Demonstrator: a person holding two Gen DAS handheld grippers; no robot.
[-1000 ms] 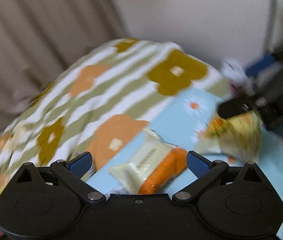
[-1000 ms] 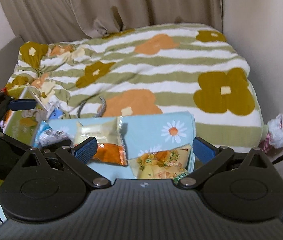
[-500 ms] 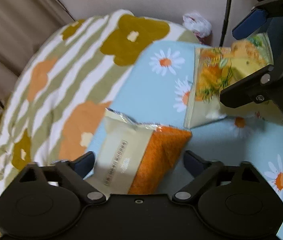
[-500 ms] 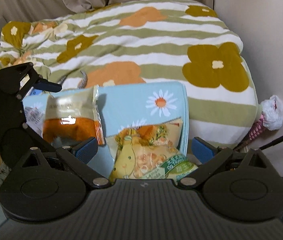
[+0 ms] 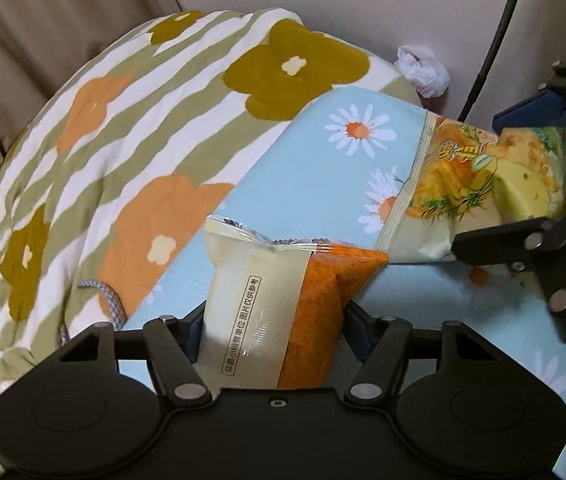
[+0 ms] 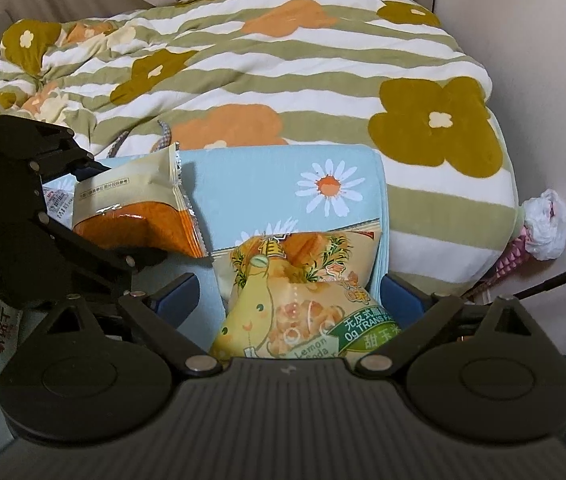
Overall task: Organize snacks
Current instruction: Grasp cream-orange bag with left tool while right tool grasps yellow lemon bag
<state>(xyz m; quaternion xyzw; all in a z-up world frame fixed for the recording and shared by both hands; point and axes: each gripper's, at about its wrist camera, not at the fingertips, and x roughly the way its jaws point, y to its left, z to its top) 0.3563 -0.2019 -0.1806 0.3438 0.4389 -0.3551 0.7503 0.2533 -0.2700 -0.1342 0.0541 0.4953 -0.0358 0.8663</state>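
Left gripper (image 5: 271, 328): jaws had just been closing; both pads sat against the sides of the orange-and-cream snack packet (image 5: 279, 304), gripping it.
Orange-and-cream snack packet: cream upper part, orange lower part, crimped serrated top edge; glossy; lay on the light-blue daisy mat (image 5: 315, 168), near end between the left fingers.
Packet writing: boxed line of small Chinese characters on the cream part, too small to read with certainty.
Right gripper (image 6: 287, 304): jaws parted, blue pads on each side of the yellow corn-snack bag (image 6: 303, 304); right pad at the bag's edge, gap at the left pad; not clamped.
Yellow corn-snack bag: pale yellow, cartoon face, orange puffs, green herb sprigs; lay on the mat, just right of the orange packet, corners close together.
Bag writing: "Lemon", "0g TRANS F", Chinese characters on a green band.
Mat: on the green-striped flowered duvet (image 6: 283, 64).
Beyond: white plastic bag (image 6: 547, 224) by the wall; beige curtain (image 5: 43, 12) behind the bed.
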